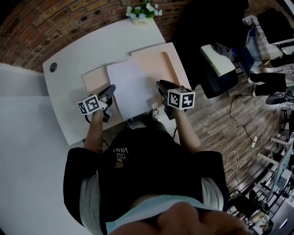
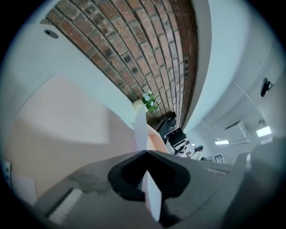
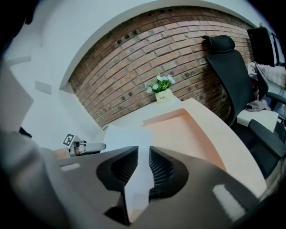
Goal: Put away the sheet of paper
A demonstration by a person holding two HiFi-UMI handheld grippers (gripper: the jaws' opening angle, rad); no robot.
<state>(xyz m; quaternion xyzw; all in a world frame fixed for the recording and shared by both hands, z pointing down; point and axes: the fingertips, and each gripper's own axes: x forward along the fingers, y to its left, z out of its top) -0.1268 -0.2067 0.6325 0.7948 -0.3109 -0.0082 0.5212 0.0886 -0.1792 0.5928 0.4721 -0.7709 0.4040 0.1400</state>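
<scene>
A white sheet of paper (image 1: 131,87) lies over an open peach folder (image 1: 161,62) on the white table (image 1: 92,46). My left gripper (image 1: 111,88) is at the sheet's left edge. In the left gripper view its jaws (image 2: 146,152) are shut on the paper (image 2: 140,129), which stands edge-on between them. My right gripper (image 1: 160,85) is at the sheet's near right corner. In the right gripper view its tips (image 3: 143,150) stand a narrow gap apart, and the paper (image 3: 125,134) shows in that gap. The folder (image 3: 187,129) spreads beyond, and the left gripper (image 3: 96,146) shows across the sheet.
A small potted plant (image 1: 143,11) stands at the table's far edge by the brick wall. A black office chair (image 3: 225,67) stands to the right of the table. A cable hole (image 1: 53,67) sits near the table's far left corner.
</scene>
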